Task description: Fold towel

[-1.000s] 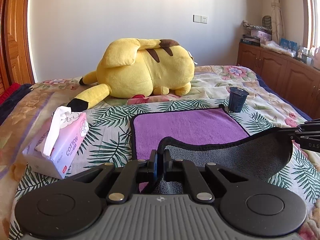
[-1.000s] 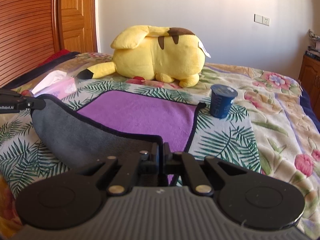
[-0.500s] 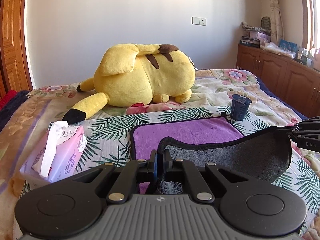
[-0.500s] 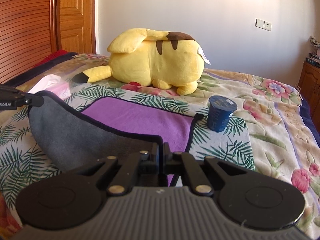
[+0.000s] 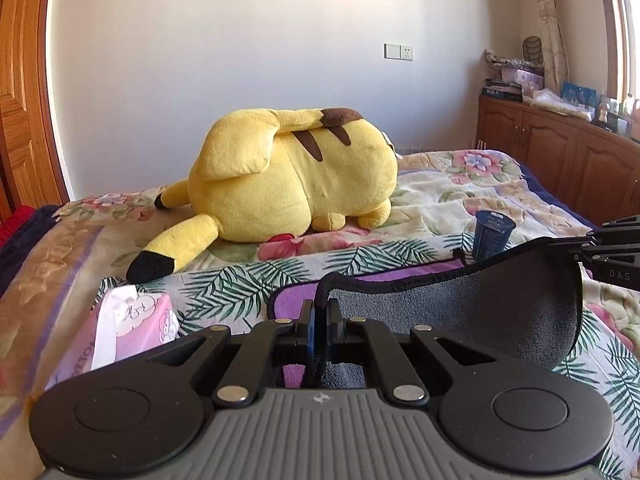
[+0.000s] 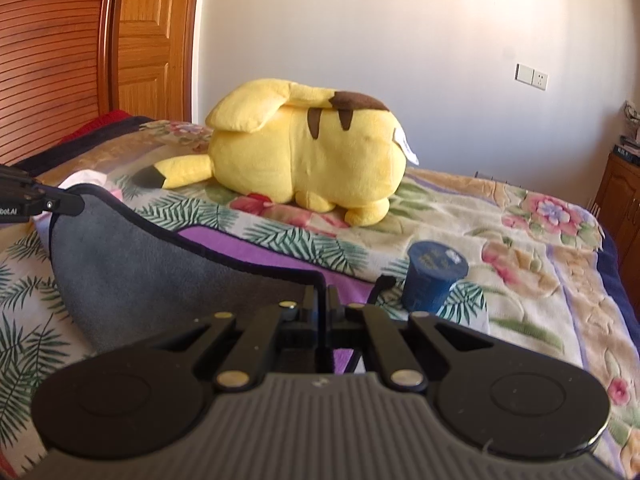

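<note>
Bright daylight from the window (image 5: pixel 624 28) side, glare washing the wall (image 5: pixel 240 60) nearby. Frames sharp, strong fisheye bending at edges, dark vignette in corners. Soft shadows under the plush (image 5: pixel 296 176).

One towel (image 5: pixel 480 312), purple on one face and grey on the other, is counted on the bed (image 5: pixel 460 200). One yellow plush toy (image 5: pixel 288 176), one dark blue cup (image 5: pixel 491 235), one tissue pack (image 5: pixel 128 332) and two grippers are also counted.
</note>
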The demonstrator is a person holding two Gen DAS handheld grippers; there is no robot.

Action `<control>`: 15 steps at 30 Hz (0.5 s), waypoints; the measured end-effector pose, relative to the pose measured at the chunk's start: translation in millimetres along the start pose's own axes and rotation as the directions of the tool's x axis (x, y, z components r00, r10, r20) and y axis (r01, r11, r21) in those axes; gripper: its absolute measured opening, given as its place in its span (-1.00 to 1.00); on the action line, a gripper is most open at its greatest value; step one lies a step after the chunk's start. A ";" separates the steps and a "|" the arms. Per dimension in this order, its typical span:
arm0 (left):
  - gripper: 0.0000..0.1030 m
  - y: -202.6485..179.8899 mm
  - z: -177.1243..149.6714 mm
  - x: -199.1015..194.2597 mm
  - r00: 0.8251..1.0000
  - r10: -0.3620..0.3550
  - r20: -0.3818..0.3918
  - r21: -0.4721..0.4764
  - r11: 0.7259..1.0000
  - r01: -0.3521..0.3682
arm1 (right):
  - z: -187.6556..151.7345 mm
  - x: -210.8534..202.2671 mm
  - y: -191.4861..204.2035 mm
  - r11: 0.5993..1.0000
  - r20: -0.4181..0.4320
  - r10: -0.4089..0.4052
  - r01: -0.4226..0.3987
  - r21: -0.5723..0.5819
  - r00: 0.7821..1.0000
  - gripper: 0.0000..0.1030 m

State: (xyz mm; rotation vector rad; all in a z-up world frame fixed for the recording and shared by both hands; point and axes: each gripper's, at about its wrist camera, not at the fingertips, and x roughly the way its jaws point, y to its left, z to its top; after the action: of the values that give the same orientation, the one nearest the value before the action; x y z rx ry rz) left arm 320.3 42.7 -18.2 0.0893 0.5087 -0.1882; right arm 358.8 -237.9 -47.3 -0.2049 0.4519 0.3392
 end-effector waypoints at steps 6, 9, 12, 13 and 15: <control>-1.00 0.7 16.8 4.2 1.000 0.007 0.017 0.007 1.000 -0.007 | 10.3 4.3 -3.9 1.000 0.015 -0.016 0.016 -0.013 1.000 -0.93; -1.00 0.4 24.4 7.7 1.000 0.008 0.023 0.016 1.000 -0.008 | 15.2 6.9 -6.0 1.000 0.026 -0.022 0.023 -0.014 0.999 -0.93; -1.00 -0.9 31.2 12.0 0.999 0.014 0.030 0.031 0.999 -0.014 | 20.5 11.1 -8.8 0.999 0.036 -0.031 0.031 -0.008 0.999 -0.93; -1.00 -1.3 33.0 13.4 0.999 0.016 0.034 0.034 0.999 -0.017 | 22.3 13.0 -9.4 0.999 0.040 -0.034 0.034 -0.008 0.999 -0.93; -1.00 -2.2 35.2 16.9 0.999 0.023 0.042 0.042 0.999 -0.025 | 25.6 17.0 -10.2 0.999 0.047 -0.041 0.041 -0.011 0.998 -0.93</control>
State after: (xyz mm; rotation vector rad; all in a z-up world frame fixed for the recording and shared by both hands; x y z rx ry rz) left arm 351.0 33.2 4.1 0.1327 0.4620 -0.1771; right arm 386.9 -235.8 -31.4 -0.2170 0.3988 0.3062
